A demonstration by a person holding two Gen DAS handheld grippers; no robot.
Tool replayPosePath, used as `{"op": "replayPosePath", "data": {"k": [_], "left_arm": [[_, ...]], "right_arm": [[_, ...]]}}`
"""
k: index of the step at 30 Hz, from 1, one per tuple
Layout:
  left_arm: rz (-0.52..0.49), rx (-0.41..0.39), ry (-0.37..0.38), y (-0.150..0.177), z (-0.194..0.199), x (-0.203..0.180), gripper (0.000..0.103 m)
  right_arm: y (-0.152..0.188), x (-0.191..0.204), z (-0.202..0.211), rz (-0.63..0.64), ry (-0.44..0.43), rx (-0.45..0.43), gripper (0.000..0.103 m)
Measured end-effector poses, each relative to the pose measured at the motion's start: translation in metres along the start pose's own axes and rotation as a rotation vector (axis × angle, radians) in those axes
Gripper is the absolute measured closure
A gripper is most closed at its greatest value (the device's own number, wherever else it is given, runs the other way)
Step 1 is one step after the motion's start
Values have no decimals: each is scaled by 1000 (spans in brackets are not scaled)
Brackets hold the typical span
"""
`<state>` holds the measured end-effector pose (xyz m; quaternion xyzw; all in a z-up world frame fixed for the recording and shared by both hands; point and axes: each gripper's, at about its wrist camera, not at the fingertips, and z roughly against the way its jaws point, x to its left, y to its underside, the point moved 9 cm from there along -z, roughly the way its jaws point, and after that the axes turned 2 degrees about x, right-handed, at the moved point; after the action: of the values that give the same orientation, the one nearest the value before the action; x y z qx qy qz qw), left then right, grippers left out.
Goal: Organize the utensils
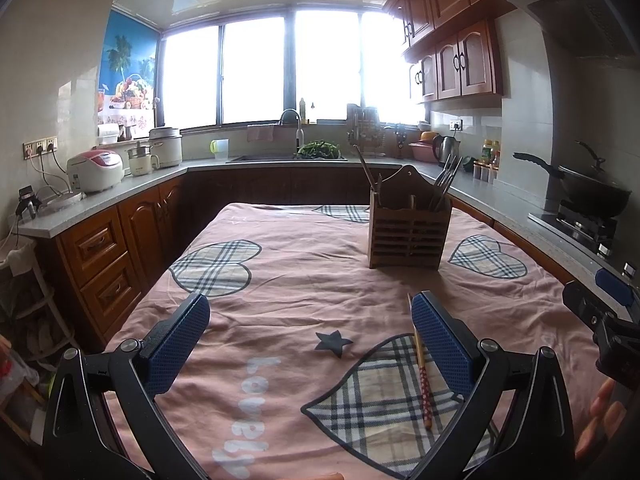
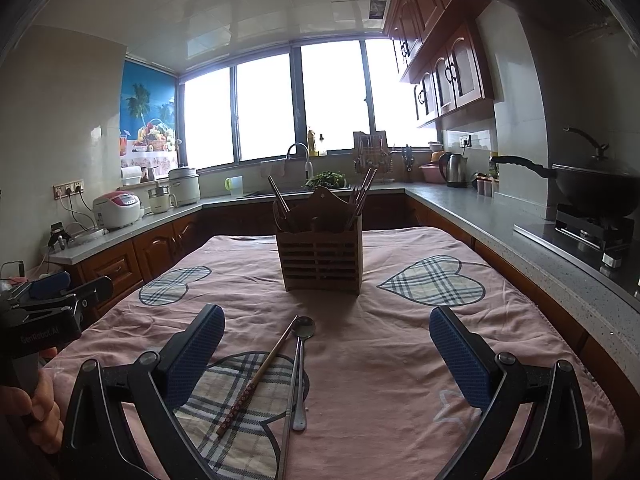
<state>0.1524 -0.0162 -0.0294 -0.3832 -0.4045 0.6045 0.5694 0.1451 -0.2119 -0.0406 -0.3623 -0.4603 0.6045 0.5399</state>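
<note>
Two tongs hover over the pink-clothed tabletop [image 2: 400, 360], both spread wide and holding nothing. Left tongs [image 1: 310, 344] have a patterned chopstick [image 1: 423, 380] lying just inside their right finger. Right tongs [image 2: 326, 354] frame that chopstick [image 2: 256, 380], a thin metal chopstick [image 2: 291, 392] and a metal spoon [image 2: 302, 360], close together (handles toward the camera). Beyond stands the wooden utensil holder [image 2: 320, 258], utensils upright inside.

left gripper [image 1: 310, 344] open wide, empty, above pink tablecloth [image 1: 304, 280]. one chopstick [image 1: 422, 376] flat on cloth, just beside right finger. wooden utensil holder [image 1: 408, 234] upright farther back, utensils standing inside. right gripper [image 1: 600, 312] partly visible at right edge.
</note>
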Motion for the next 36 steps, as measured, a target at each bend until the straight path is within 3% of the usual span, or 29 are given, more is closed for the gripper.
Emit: {"op": "replayPosePath", "data": {"k": [36], "left_arm": [[-14, 3, 12, 0, -1, -3, 0]], "right_arm": [[-6, 6, 3, 3, -9, -2, 0]]}}
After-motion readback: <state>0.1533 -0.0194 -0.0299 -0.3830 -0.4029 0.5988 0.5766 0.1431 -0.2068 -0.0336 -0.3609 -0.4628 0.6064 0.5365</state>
